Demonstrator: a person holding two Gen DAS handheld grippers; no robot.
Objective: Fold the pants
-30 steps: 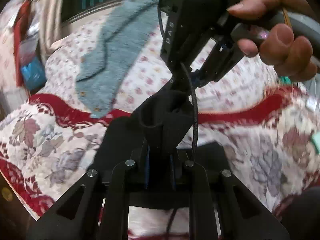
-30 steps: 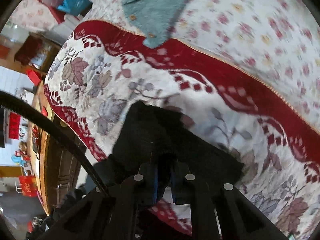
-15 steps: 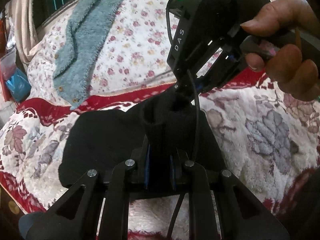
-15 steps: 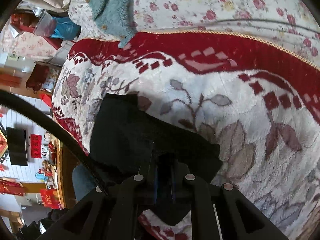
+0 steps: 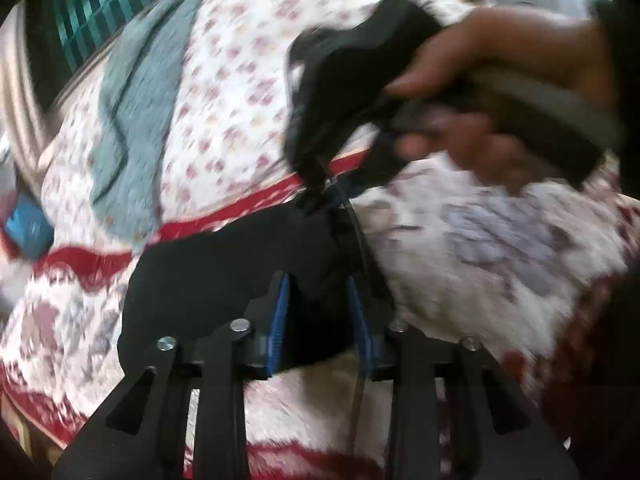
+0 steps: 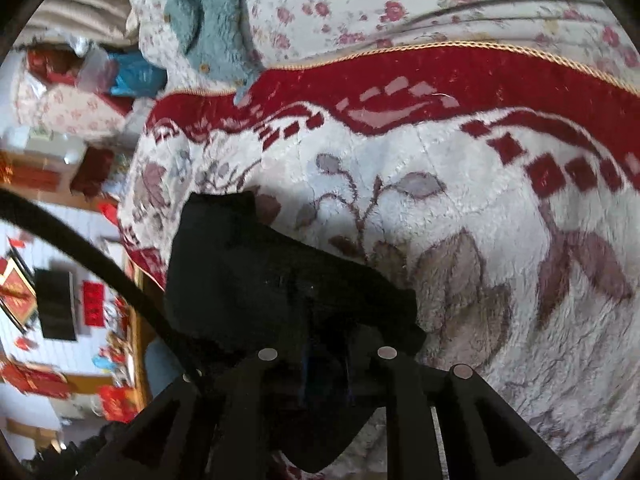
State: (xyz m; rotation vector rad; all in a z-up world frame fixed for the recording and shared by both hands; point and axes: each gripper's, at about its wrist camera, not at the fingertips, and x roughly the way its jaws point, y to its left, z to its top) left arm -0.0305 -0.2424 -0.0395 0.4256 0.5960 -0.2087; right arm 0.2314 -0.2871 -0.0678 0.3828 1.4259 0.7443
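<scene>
The black pants lie flat on the red and white floral blanket. My left gripper is open, its blue-padded fingers apart over the near edge of the cloth. The right gripper shows ahead in the left wrist view, held by a hand, its tips at the far edge of the pants. In the right wrist view the pants lie in front of the right gripper; its fingers stand a little apart with black cloth around them.
A teal towel lies on the floral quilt at the back left; it also shows in the right wrist view. The bed's left edge drops to a cluttered room.
Both grippers lowered the pants onto the blanket. The left gripper's fingers, shut on a raised bunch of cloth before, are now apart. The cloth lies flat.
</scene>
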